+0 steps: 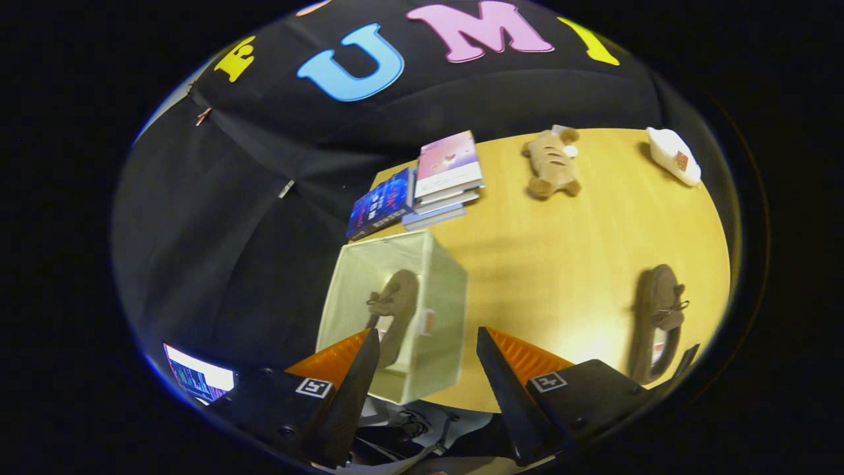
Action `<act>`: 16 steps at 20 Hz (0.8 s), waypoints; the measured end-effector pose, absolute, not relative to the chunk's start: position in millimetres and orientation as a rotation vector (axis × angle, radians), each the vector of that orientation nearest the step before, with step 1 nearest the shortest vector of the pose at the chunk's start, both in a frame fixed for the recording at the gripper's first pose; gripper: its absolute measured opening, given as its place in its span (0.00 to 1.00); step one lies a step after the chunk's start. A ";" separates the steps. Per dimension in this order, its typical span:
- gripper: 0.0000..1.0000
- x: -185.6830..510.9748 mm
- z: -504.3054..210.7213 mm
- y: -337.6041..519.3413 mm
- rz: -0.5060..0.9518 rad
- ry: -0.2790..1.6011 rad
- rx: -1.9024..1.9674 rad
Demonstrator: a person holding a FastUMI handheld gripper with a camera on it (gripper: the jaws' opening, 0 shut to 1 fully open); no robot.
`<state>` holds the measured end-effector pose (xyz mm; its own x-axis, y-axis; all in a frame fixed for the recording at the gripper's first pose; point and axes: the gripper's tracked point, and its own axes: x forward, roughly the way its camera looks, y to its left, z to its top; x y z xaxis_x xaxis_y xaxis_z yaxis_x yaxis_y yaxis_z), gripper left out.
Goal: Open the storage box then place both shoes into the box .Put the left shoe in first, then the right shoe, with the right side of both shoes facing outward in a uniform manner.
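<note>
A pale green fabric storage box (435, 290) stands open at the near left corner of the wooden table (560, 264). One brown shoe (395, 310) lies inside it, laces up, just beyond my left finger (356, 382). The second brown shoe (659, 316) lies on the table to the right of my right finger (508, 389). My gripper (428, 343) hovers above the box's near wall, open, with nothing between its fingers.
A stack of books (448, 175) and a blue book (381, 204) sit beyond the box at the table's far left. A plush toy (552, 165) and a white bottle (674, 155) lie at the far side. A lit screen (198, 379) glows low on the left.
</note>
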<state>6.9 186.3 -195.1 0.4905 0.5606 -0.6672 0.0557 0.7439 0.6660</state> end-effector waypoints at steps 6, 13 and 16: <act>0.92 -27.1 -252.6 49.1 0.163 1.081 0.694; 0.92 -78.3 -347.4 -41.8 0.035 1.260 0.692; 0.92 -94.4 -392.2 -54.5 0.013 1.338 0.655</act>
